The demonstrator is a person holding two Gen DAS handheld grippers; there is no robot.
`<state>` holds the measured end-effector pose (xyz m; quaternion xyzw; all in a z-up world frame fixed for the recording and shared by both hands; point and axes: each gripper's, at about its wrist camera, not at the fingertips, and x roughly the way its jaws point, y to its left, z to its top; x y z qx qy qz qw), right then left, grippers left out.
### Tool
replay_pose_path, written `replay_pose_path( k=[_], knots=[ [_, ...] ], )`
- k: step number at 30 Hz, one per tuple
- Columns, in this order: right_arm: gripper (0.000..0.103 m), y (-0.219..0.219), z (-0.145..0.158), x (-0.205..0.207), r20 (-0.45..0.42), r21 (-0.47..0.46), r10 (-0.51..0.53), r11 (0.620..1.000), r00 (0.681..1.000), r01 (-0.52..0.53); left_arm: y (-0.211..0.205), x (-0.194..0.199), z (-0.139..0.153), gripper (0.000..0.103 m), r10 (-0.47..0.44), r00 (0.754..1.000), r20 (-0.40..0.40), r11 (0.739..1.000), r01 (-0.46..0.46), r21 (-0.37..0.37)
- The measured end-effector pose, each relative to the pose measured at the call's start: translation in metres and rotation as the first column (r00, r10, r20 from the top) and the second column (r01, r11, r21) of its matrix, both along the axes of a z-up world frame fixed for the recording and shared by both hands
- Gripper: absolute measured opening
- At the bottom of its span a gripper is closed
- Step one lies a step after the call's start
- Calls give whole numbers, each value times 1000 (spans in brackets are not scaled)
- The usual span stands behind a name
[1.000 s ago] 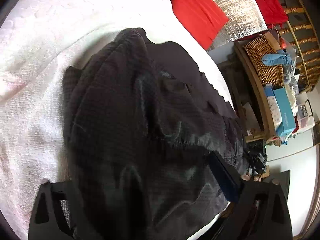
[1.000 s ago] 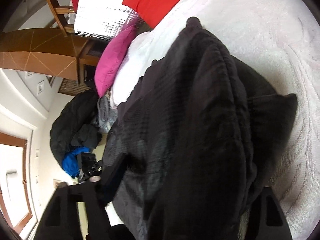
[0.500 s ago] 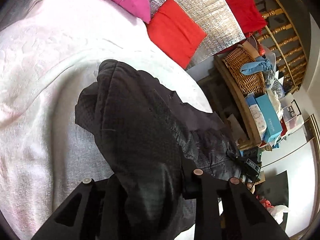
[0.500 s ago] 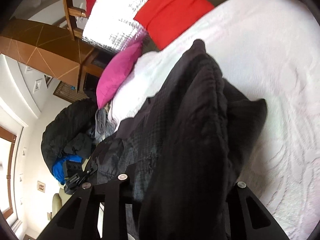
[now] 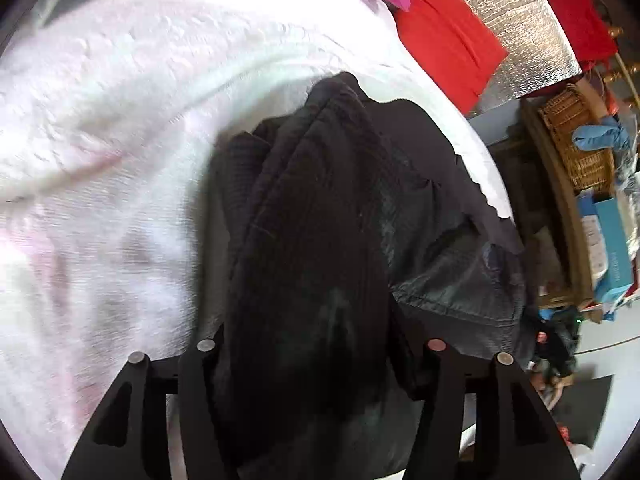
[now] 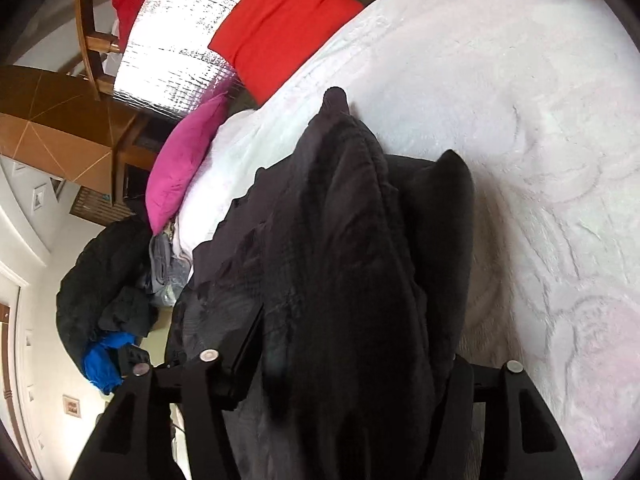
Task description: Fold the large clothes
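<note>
Between the fingers of our left gripper (image 5: 308, 364) a thick fold of the black garment (image 5: 320, 248) is bunched, and the jaws are clamped on it. Our right gripper (image 6: 336, 368) likewise pinches a heavy ridge of the same garment (image 6: 352, 264), the cloth filling the gap between its fingers. From both grips the garment runs forward as a long dark ridge, its far end lying on the white bedspread (image 5: 120, 120), with a shinier lining panel drooping toward the bed's edge. Beyond it, at the head of the bed, we see a red pillow (image 6: 280, 28) and a pink pillow (image 6: 184, 160) against a silver quilted panel (image 6: 176, 56). A wicker basket (image 5: 576, 140) sits on a shelf beside the bed.
</note>
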<state>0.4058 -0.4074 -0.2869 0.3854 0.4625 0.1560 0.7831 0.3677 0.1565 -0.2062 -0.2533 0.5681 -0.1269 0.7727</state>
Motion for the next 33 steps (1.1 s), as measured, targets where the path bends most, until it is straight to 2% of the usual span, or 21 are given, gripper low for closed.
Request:
replay_pose_path(
  k=[4, 6, 7, 8, 12, 15, 17, 18, 20, 22, 24, 25, 27, 28, 31, 32, 33],
  knots=[
    [65, -13, 12, -18, -7, -39, -17, 999, 1000, 16, 9, -15, 17, 60, 13, 999, 37, 999, -15, 44],
    [67, -21, 20, -30, 10, -40, -38, 998, 999, 38, 11, -22, 26, 60, 25, 998, 59, 999, -27, 26],
    [72, -24, 23, -37, 20, -37, -50, 998, 999, 51, 14, -26, 30, 60, 32, 997, 71, 999, -33, 14],
    [76, -25, 28, -43, 32, -40, -66, 997, 997, 67, -1, -23, 34, 60, 43, 996, 81, 999, -44, 14],
    [77, -34, 40, -63, 84, -76, -155, 984, 984, 161, -4, -34, 54, 60, 73, 983, 171, 995, -82, 48],
    [73, -24, 65, -75, 229, -124, -152, 975, 961, 184, -4, -37, 68, 70, 111, 961, 253, 982, -145, 121],
    [60, -9, 79, -78, 295, -193, -114, 965, 949, 176, -4, -37, 74, 70, 150, 945, 290, 970, -198, 143],
    [59, -2, 80, -77, 306, -214, -87, 964, 948, 158, -3, -37, 74, 70, 163, 940, 299, 967, -213, 144],
    [55, 11, 71, -67, 277, -235, -42, 966, 960, 110, -9, -37, 75, 70, 165, 933, 320, 968, -215, 129],
    [52, 20, 50, -51, 181, -274, -18, 959, 983, 67, -18, -36, 76, 70, 108, 940, 323, 978, -158, 133],
    [52, 24, 28, -37, 78, -302, -13, 953, 997, 36, -36, -30, 71, 71, 41, 951, 308, 975, -105, 194],
    [51, 24, 20, -31, 39, -294, -10, 956, 999, 21, -48, -25, 62, 73, -2, 963, 268, 967, -66, 244],
    [51, 20, 20, -30, 28, -279, -26, 960, 999, 33, -67, -14, 44, 73, -46, 982, 181, 942, -18, 336],
    [51, 20, 26, -31, 36, -280, -38, 959, 999, 46, -77, -10, 34, 73, -52, 987, 154, 916, -14, 400],
    [51, 26, 51, -38, 135, -292, -45, 953, 990, 83, -99, -10, 34, 73, -88, 982, 165, 850, -13, 526],
    [51, 31, 56, -38, 167, -290, -38, 953, 985, 86, -105, -11, 37, 73, -94, 979, 181, 844, -18, 535],
    [51, 38, 62, -37, 194, -285, -29, 955, 980, 85, -111, -13, 42, 73, -99, 974, 206, 849, -25, 527]
  ],
)
